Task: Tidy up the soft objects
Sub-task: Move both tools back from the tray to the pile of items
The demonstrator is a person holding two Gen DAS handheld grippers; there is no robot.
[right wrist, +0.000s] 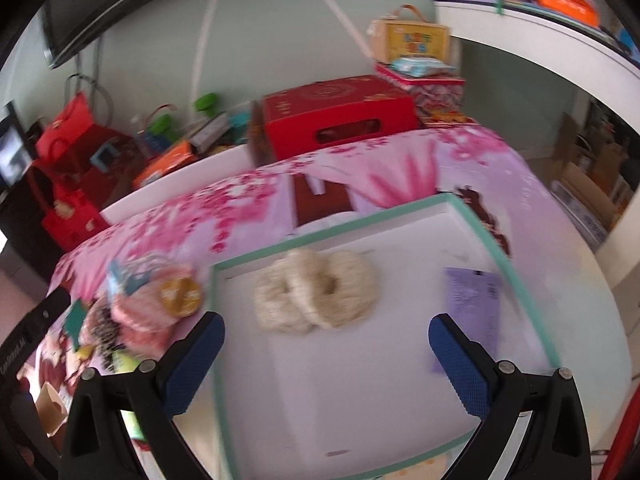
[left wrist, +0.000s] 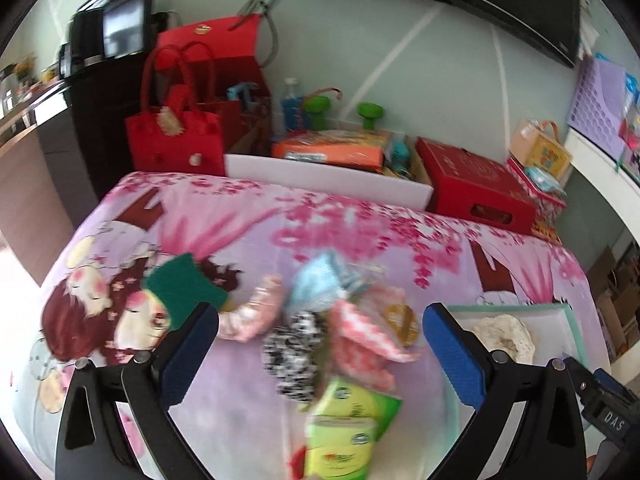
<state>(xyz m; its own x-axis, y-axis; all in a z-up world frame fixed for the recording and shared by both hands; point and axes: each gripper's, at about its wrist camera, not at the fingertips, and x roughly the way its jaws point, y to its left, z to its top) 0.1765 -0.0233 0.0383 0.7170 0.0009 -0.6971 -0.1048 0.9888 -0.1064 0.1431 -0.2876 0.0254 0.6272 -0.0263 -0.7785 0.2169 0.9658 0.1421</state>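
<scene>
Both the left gripper point(left wrist: 320, 354) and the right gripper point(right wrist: 326, 358) are held wide apart, empty. Soft items point(left wrist: 316, 320) are heaped mid-frame; cream rings point(right wrist: 314, 290) lie in the tray point(right wrist: 516, 276). Another pick from the heap seems due.

Left wrist view: close above the pink floral bedspread point(left wrist: 360, 220), facing the pale wall past blue-padded fingers point(left wrist: 188, 360). Right wrist view: angled down into the teal-rimmed white tray point(right wrist: 504, 248). Shared: bedspread, tray, red cardboard box point(right wrist: 336, 116).
</scene>
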